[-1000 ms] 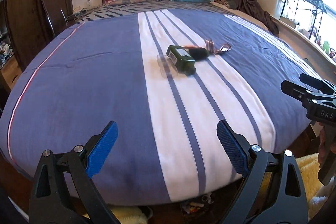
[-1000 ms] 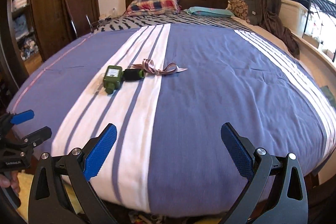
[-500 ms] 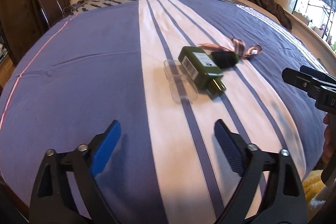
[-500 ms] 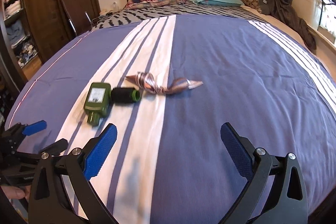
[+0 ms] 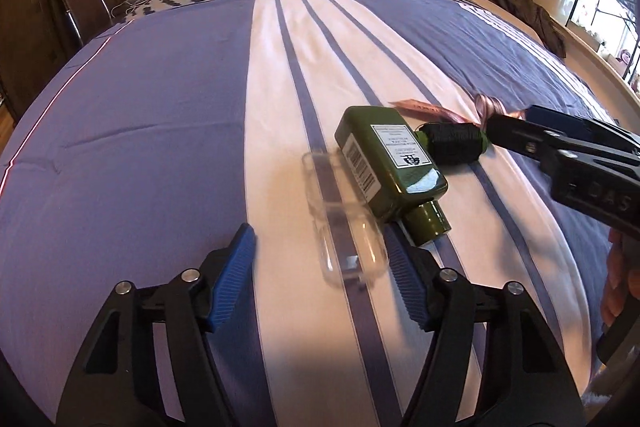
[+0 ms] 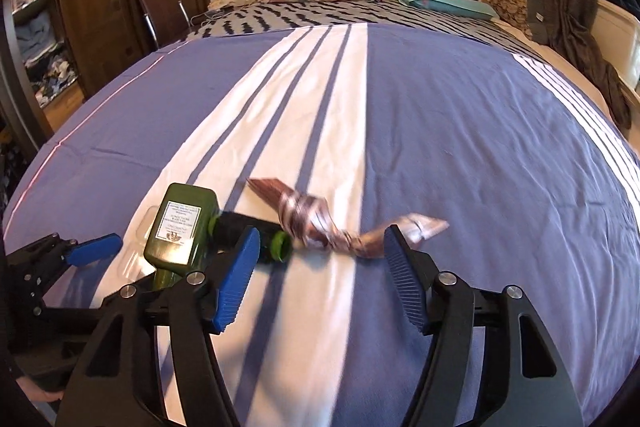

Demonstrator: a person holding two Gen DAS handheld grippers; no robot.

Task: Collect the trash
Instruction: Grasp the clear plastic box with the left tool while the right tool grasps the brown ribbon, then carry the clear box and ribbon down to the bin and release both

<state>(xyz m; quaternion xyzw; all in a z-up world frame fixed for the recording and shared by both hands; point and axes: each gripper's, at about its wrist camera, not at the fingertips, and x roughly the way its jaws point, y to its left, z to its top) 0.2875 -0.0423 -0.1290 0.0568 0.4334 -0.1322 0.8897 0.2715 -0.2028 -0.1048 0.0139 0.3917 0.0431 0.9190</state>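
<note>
I've brought both grippers in over the bed since a second ago, and the trash that lay far off now sits right at my fingertips. My left gripper, jaws closing but not yet touching, straddles the clear tube just left of the green bottle. My right gripper, also closing with nothing pinched, frames the ribbon right of the bottle, so both grabs look imminent.

Two hand-held grippers angled downward, side by side.
Left hand-held gripper and right hand-held gripper both have jaws closing, gripping nothing.
</note>
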